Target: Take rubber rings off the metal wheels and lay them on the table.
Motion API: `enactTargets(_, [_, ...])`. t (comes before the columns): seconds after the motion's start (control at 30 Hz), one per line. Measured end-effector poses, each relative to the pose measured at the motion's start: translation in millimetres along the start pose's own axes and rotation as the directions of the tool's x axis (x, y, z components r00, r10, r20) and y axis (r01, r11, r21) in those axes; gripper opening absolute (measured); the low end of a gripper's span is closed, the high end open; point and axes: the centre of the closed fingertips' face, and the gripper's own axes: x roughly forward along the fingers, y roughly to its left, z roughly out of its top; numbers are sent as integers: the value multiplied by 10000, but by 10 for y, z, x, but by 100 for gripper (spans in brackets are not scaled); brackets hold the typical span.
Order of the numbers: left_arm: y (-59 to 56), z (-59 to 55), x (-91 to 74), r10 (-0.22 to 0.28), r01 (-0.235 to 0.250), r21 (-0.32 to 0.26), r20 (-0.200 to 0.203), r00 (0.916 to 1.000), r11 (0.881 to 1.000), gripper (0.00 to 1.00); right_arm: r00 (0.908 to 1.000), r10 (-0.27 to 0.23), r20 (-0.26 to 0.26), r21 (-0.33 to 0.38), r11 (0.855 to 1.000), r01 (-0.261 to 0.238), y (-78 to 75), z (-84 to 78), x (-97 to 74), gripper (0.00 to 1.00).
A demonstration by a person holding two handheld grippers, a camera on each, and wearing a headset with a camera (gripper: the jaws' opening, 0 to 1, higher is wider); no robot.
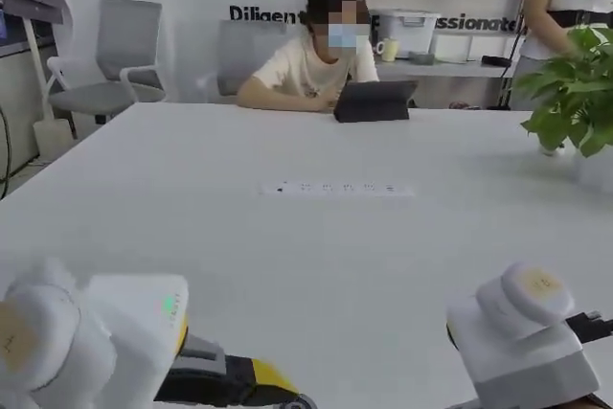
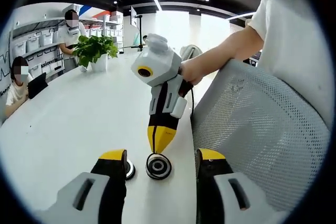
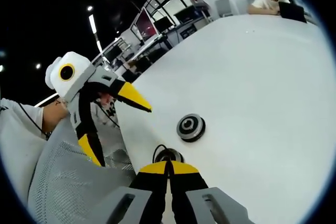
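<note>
Left gripper view gives the best angle imo. The left gripper (image 2: 161, 155) has its jaws spread wide, and two metal wheels sit on the white table (image 2: 63, 124) in the gap. The middle wheel (image 2: 158, 166) is roughly centred between the jaws, and the second wheel (image 2: 127, 170) is right up against the inside of the left-hand jaw. The right gripper (image 2: 159, 141) comes down from above, yellow tips pinched together and touching the top of the middle wheel.

Right gripper view adds a detail. A thin black loop, looks like the rubber ring (image 3: 161, 149), stands off the wheel right at its closed tips. Can't tell if the jaws actually pinch it. The second wheel lies farther ahead of those tips.

Head view just catches the gripper backs at the bottom edge, with a power strip (image 1: 337, 188) and a plant (image 1: 573, 93) well beyond.
</note>
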Motion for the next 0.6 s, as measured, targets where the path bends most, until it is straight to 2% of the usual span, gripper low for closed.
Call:
enactTargets(0.07, [-12, 41, -64, 32, -32, -43, 30, 10000, 10000, 57, 10000, -15, 70, -53, 10000, 16, 5, 19, -14, 0])
enactTargets(0.17, [-9, 77, -163, 306, -306, 245, -16, 9995, 9992, 61, 9998, -38, 182, -72, 10000, 39, 2, 48, -37, 0])
enactTargets(0.33, [-7, 105, -372, 682, -681, -110, 114, 9976, 9976, 68, 9996, -136, 241, -171, 9998, 140, -5, 61, -61, 0])
enactTargets(0.47, [12, 63, -550, 1295, -1296, -91, -82, 9915, 9915, 71, 9992, -109, 381, -180, 9998, 115, 7, 99, -72, 0])
enactTargets(0.6, [-11, 89, -699, 1664, -1661, -207, 146, 9859, 9859, 72, 9988, -50, 491, -160, 9999, 58, 27, 123, -81, 0])
